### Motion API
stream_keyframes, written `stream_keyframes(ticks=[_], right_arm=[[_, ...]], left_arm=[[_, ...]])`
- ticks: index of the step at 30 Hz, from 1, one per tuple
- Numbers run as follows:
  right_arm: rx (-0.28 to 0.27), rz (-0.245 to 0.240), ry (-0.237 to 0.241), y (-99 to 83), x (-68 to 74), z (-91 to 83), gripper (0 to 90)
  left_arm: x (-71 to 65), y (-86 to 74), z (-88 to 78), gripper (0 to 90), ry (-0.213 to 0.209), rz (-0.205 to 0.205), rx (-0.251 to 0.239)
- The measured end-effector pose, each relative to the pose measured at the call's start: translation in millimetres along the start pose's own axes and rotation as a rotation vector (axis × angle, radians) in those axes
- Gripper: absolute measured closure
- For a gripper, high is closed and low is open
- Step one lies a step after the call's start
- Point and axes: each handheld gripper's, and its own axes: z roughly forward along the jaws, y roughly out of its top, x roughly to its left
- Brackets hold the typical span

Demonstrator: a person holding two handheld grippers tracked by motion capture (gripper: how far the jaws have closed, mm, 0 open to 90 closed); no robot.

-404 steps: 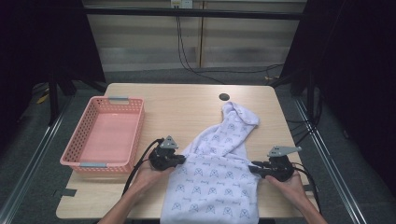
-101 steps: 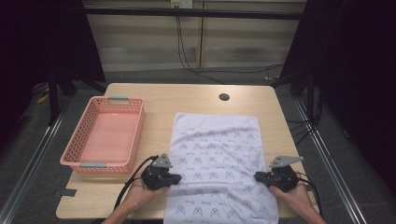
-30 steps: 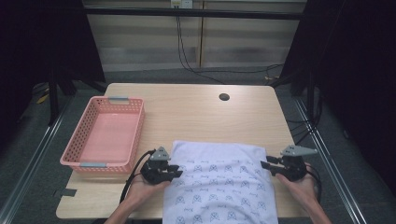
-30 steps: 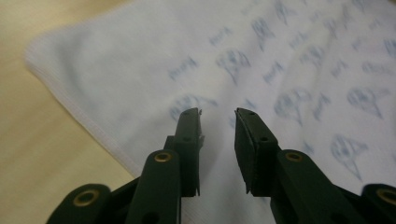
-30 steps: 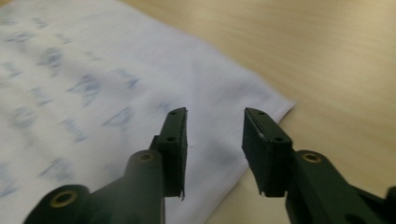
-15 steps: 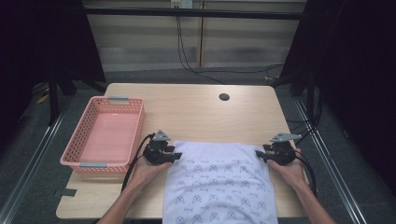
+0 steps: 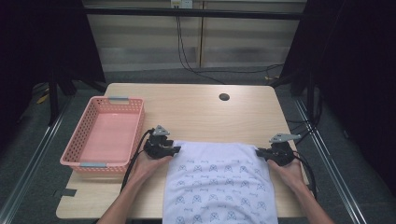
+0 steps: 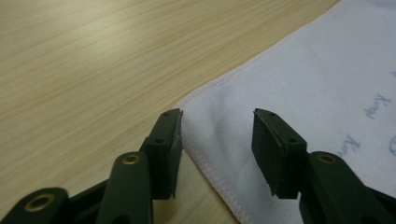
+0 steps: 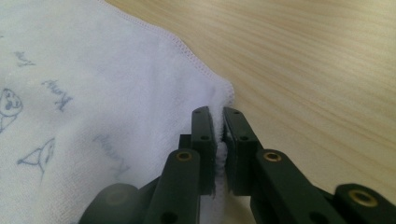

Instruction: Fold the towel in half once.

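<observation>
At the left of the high view a pink basket (image 7: 103, 135) sits on the wooden table (image 7: 196, 105). Just right of it, the left gripper (image 7: 173, 150) rests at the top-left corner of the white patterned towel (image 7: 219, 182), which fills the lower middle of the frame. Its jaws stand apart astride that corner, pressing nothing. At the right, the right gripper (image 7: 259, 152) has just closed, jaws pinching the towel's top-right corner.
</observation>
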Motion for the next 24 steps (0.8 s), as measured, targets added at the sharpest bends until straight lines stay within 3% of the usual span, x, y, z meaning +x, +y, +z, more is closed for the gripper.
stream_keyframes(ticks=[3, 5, 8, 12, 19, 24], right_arm=[[0.000, 0.000, 0.002, 0.1, -0.2, 0.0, 83.9], [0.002, 0.009, 0.003, 0.2, -0.8, -0.3, 83.9], [-0.025, 0.031, 0.014, 2.6, -1.9, -3.9, 84.2], [-0.111, 0.075, 0.037, 10.3, -6.8, -19.4, 84.4], [-0.242, 0.109, 0.046, 33.9, -19.8, -49.3, 84.4], [-0.306, 0.103, 0.028, 62.7, -30.2, -64.4, 84.5]], left_arm=[[-0.8, 3.1, 3.7, 60.1, -0.005, 0.005, 0.002], [-2.5, 4.2, 5.3, 69.7, -0.014, 0.028, 0.006], [-2.6, 5.4, 6.6, 85.4, -0.071, 0.010, 0.006], [0.4, 12.8, -10.5, 87.0, -0.130, -0.041, -0.086], [-5.2, 46.0, -48.4, 87.1, -0.113, 0.012, -0.205], [2.9, 75.4, -66.5, 87.1, -0.083, 0.027, -0.269]])
